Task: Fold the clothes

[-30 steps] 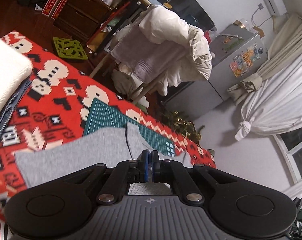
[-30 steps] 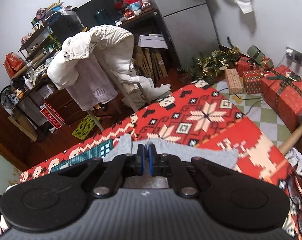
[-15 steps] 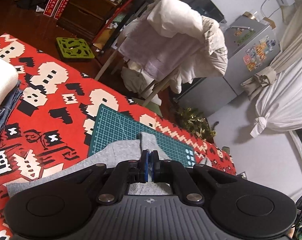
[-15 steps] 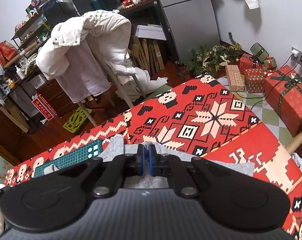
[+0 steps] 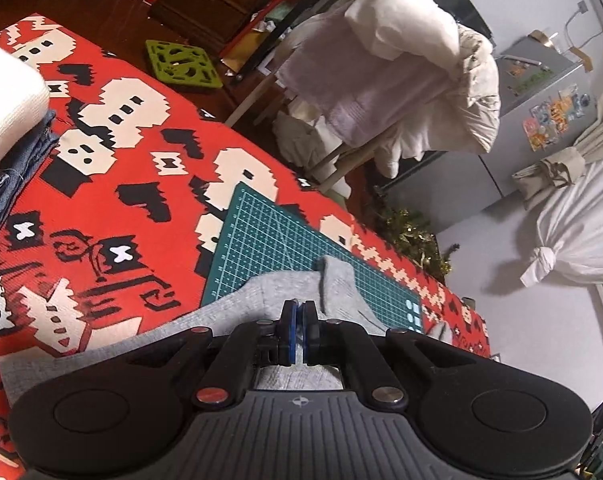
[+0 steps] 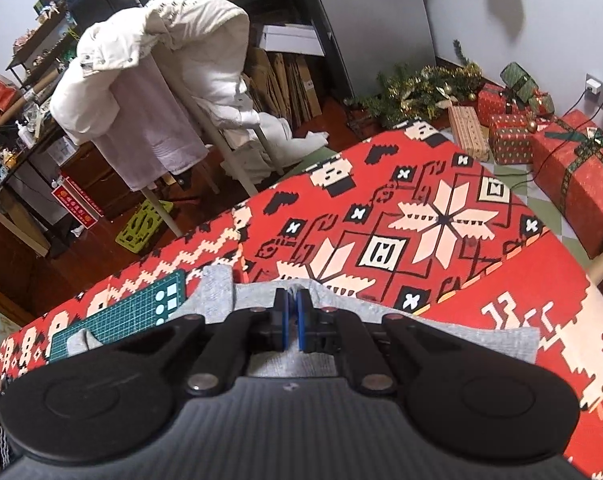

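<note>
A grey garment lies spread on the red patterned cloth, partly over a green cutting mat. My left gripper is shut on the grey fabric, with a fold of it sticking up just past the fingertips. In the right wrist view the same grey garment runs under my right gripper, which is shut on its edge. One grey corner rests beside the cutting mat.
A stack of folded clothes, white over denim, sits at the left. Beyond the table edge stand a chair draped with white clothes, a grey fridge, wrapped gift boxes and a green floor mat.
Both grippers have moved forward across the table with the grey garment still pinched. The folded stack has slid further to the left of the left wrist view.
</note>
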{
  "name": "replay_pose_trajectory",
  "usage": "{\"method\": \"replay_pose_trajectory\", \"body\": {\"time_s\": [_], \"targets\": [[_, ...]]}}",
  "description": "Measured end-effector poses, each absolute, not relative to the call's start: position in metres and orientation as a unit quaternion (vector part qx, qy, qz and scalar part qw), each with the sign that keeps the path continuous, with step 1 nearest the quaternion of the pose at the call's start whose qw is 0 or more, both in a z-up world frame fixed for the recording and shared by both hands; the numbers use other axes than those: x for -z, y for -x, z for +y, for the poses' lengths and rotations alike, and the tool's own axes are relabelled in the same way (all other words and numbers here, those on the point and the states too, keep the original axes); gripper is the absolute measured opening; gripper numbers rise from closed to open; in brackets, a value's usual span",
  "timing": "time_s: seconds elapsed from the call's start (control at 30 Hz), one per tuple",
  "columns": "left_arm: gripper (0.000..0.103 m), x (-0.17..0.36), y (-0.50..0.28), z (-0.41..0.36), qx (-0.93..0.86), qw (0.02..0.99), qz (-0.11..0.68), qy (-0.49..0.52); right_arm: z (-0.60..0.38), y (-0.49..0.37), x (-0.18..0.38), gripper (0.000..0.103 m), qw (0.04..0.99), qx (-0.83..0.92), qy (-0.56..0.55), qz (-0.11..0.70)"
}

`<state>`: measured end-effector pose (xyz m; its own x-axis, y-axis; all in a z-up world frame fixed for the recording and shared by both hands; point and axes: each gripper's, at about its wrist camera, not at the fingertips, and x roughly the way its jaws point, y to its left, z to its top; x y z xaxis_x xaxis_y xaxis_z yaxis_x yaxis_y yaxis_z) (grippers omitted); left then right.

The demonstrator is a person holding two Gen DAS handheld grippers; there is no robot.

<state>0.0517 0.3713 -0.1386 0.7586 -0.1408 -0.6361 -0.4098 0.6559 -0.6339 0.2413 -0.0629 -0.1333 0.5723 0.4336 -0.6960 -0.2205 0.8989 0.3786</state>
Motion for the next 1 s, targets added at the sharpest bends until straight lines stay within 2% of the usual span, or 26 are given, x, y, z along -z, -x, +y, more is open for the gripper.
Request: {"method": "replay_pose_trajectory", "body": {"time_s": [0.43,0.5,0.67,0.73,0.8,1.0], "targets": [[0.005,0.147,-0.056,0.373,-0.102,0.842,0.336,0.409,-0.050,-0.260,0.154,0.005,0.874,-0.179,-0.115,0.438],[0.005,0.147,-0.055,0.375,-0.105,0.842,0.330,0.412,-0.049,-0.262,0.156,0.011,0.875,-0.175,-0.117,0.436],[0.005,0.139,-0.052,0.372,-0.095,0.851,0.325,0.402,-0.051,-0.261,0.153,0.012,0.879,-0.172,-0.124,0.427],[0.010,0.135,-0.052,0.368,-0.081,0.860,0.327,0.384,-0.054,-0.256,0.147,0.012,0.879,-0.179,-0.127,0.423],[0.028,0.132,-0.053,0.362,-0.066,0.870,0.330,0.361,-0.053,-0.247,0.141,0.012,0.880,-0.192,-0.119,0.419],[0.028,0.135,-0.063,0.343,-0.048,0.901,0.357,0.239,-0.046,-0.227,0.131,0.013,0.883,-0.212,-0.080,0.411]]}}
